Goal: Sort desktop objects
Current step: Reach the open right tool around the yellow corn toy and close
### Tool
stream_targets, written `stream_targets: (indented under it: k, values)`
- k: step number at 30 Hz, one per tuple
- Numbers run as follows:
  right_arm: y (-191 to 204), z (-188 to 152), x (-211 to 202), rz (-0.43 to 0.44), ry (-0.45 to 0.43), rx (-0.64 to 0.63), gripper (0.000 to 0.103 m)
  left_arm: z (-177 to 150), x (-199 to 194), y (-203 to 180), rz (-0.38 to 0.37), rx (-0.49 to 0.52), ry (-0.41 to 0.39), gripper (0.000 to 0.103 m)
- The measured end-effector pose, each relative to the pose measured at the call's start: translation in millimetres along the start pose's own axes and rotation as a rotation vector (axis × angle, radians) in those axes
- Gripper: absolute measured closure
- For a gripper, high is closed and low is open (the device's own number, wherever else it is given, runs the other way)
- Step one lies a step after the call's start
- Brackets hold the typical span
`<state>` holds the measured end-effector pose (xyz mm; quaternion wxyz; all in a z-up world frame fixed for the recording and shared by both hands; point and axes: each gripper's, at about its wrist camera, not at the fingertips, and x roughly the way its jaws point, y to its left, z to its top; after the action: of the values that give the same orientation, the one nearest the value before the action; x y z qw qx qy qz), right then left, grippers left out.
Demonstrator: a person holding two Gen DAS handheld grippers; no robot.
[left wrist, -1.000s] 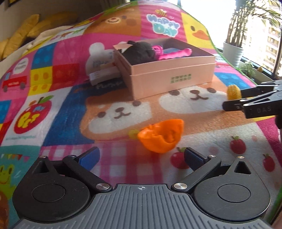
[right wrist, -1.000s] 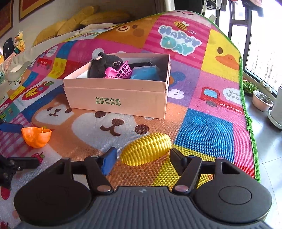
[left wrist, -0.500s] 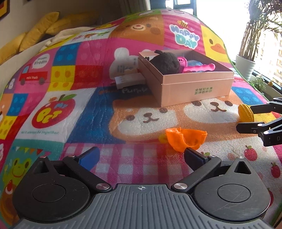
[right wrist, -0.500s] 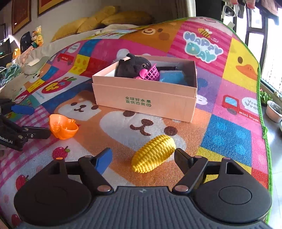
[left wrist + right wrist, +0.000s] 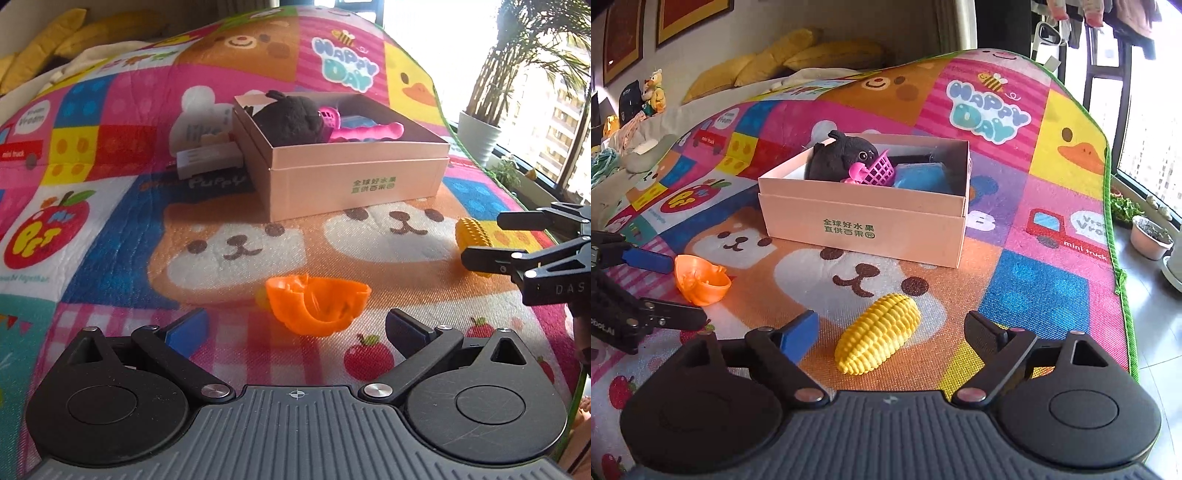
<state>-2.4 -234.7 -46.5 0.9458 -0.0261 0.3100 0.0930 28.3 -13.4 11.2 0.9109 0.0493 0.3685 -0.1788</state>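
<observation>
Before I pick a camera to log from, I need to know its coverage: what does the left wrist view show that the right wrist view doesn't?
Only the left wrist view shows the white cartons behind the box and a tall potted palm.

Only the right wrist view shows framed pictures, a small stuffed toy on the couch and the blue item in the box.

Both show the pink cardboard box, black plush toy, orange plastic shell, yellow toy corn cob and both open grippers.

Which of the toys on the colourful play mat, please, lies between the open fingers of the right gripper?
The yellow ribbed plastic corn cob; the orange plastic shell-shaped toy lies by the left gripper instead.
</observation>
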Motion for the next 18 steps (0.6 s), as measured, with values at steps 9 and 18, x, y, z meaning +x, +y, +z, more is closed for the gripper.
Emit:
stream_targets:
  k: [9, 18]
  values:
    - [1.5, -0.9, 0.8, -0.006, 0.010, -0.005, 0.014, 5.5, 1.0, -10.4, 0.014, 0.006, -0.044, 0.000]
    - [24.5, -0.9, -4.8, 0.220, 0.089, -0.033, 0.013, 5.2, -6.8, 2.9, 0.027, -0.046, -0.086, 0.000]
